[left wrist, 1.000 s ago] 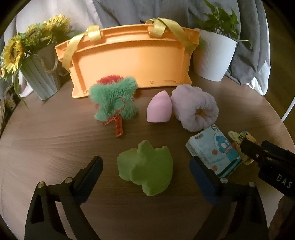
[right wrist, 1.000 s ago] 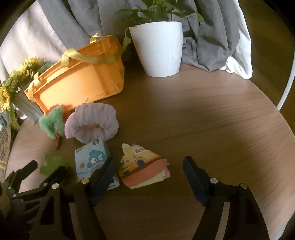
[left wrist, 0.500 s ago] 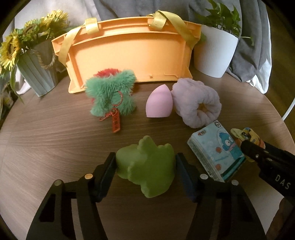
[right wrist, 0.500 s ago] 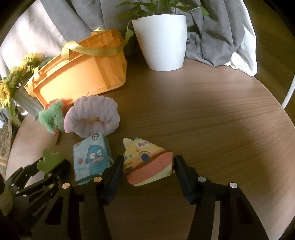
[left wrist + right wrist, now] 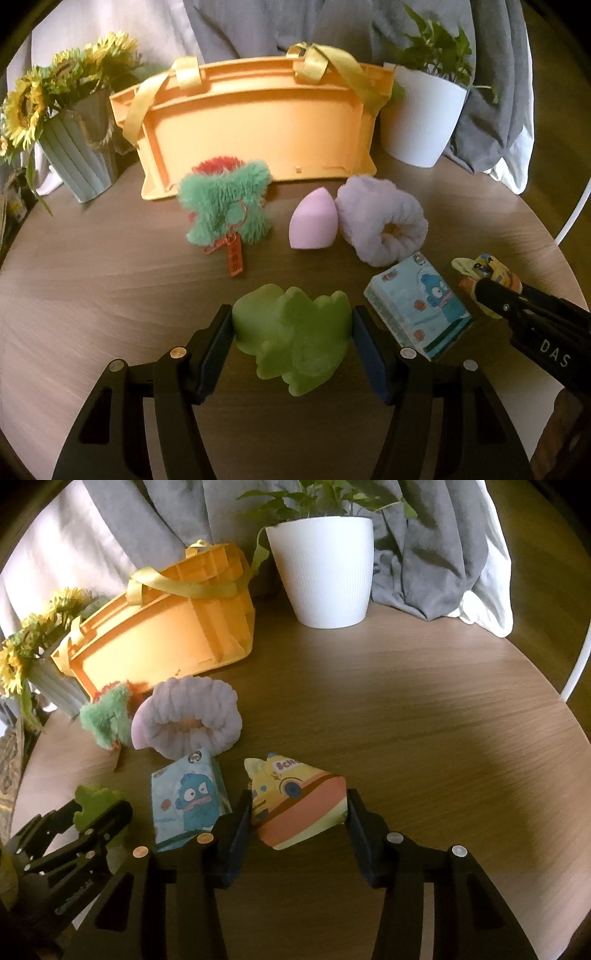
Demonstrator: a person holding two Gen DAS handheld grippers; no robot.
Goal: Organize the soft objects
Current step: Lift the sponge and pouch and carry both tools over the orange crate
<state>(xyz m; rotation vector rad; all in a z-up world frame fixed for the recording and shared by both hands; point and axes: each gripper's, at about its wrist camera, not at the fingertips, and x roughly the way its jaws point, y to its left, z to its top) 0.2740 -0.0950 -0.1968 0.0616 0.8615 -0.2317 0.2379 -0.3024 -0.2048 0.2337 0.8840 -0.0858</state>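
Green sponge (image 5: 295, 339) sat at six o'clock on the worktop (image 5: 110, 273), pinched by our left tongs (image 5: 291, 332); right tongs (image 5: 299, 812) were closing onto the yellow pouch (image 5: 295, 805). We judged gentle, even squeezing best before lifting.

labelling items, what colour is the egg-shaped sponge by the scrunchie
Pink; the egg-shaped sponge shows best in the left wrist view.
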